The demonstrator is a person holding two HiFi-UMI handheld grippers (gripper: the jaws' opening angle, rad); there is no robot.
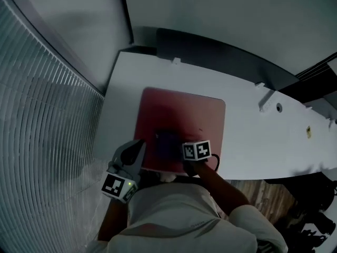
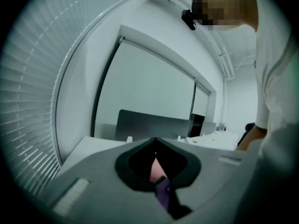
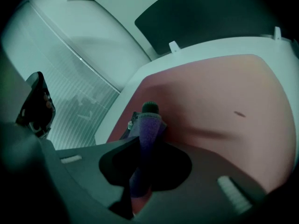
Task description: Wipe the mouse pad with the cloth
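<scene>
A red mouse pad (image 1: pixel 181 109) (image 3: pixel 219 92) lies on the white table (image 1: pixel 247 141). A dark purple cloth (image 1: pixel 167 141) (image 3: pixel 148 129) rests on the pad's near part. My right gripper (image 1: pixel 181 147) (image 3: pixel 142 143) is shut on the cloth, which runs up between its jaws and is bunched past the tips against the pad. My left gripper (image 1: pixel 139 144) (image 2: pixel 155 140) sits at the pad's front left edge with its jaw tips together. Through its gap I see pink pad and a bit of purple; I cannot tell whether it holds anything.
A dark divider panel (image 1: pixel 221 54) stands along the table's back edge. Window blinds (image 1: pixel 42 115) fill the left side. Small white fittings (image 1: pixel 268 100) sit at the back right of the table. The person's torso (image 1: pixel 179 215) is at the near edge.
</scene>
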